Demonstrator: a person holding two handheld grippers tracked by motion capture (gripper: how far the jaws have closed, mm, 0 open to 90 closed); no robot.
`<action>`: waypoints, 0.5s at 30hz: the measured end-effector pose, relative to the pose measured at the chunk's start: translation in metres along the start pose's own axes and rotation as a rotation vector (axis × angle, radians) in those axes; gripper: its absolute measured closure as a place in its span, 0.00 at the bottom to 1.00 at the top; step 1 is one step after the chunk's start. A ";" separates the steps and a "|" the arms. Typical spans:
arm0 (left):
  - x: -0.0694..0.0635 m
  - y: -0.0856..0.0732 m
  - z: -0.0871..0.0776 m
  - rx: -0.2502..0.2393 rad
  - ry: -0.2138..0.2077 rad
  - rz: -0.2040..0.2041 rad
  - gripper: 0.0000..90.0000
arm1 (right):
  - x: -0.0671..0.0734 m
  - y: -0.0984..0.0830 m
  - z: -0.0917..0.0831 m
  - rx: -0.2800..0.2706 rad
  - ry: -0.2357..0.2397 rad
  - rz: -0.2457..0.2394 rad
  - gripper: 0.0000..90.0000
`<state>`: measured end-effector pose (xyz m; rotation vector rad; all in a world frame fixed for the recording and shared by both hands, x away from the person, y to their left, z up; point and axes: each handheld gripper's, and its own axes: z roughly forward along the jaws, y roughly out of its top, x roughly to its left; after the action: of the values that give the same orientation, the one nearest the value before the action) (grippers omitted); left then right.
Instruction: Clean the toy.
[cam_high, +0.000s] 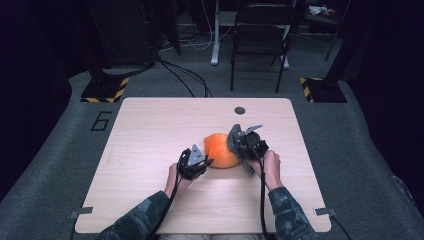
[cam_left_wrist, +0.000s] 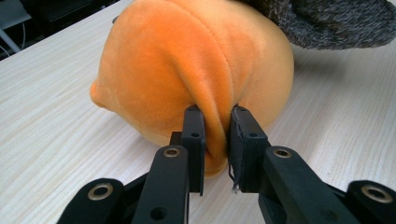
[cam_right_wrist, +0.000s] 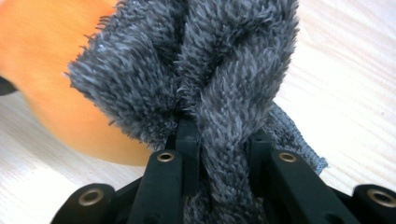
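My left gripper (cam_left_wrist: 217, 140) has its jaws drawn close, and between the pads sits a raised fold of the orange plush cushion (cam_left_wrist: 187, 65). The fold runs up from between my jaws and the body of the cushion swells out just beyond them, resting on the pale wooden table (cam_left_wrist: 51, 121). Both pads press the fabric; the fold bulges a little below them.

My right gripper (cam_right_wrist: 219, 135) is closed just as narrowly, on a bunch of fuzzy grey cloth (cam_right_wrist: 196, 65). The cloth rises straight out from between the jaws in thick gathered folds and spills over them, so I cannot make out the fingertips themselves under the pile. Left of these jaws and beyond the cloth lies the orange cushion; a thin grey edge of the cloth trails off to the right of the jaws onto the table.

From the high view, the cushion (cam_high: 220, 149) lies between my two grippers near the middle of the table (cam_high: 150, 125), the left gripper (cam_high: 202, 162) at its near left side, the right gripper (cam_high: 240, 145) at its right with the grey cloth (cam_high: 235, 136) draped against it. There the jaw tips are too small and dark to read, and whether the cloth touches the cushion all along I cannot tell.
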<state>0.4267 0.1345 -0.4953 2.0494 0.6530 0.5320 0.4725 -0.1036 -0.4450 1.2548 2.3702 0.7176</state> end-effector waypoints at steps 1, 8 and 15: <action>0.000 0.000 0.000 0.001 -0.001 0.001 0.86 | -0.002 -0.001 0.001 0.000 0.003 0.010 0.82; 0.001 0.000 0.000 0.004 -0.001 0.003 0.86 | -0.012 -0.009 0.012 0.044 -0.003 0.052 0.82; 0.002 -0.001 0.000 0.007 0.001 -0.012 0.86 | -0.018 -0.016 0.024 0.095 -0.012 0.061 0.82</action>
<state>0.4285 0.1365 -0.4965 2.0511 0.6678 0.5244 0.4842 -0.1196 -0.4728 1.3719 2.3906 0.6193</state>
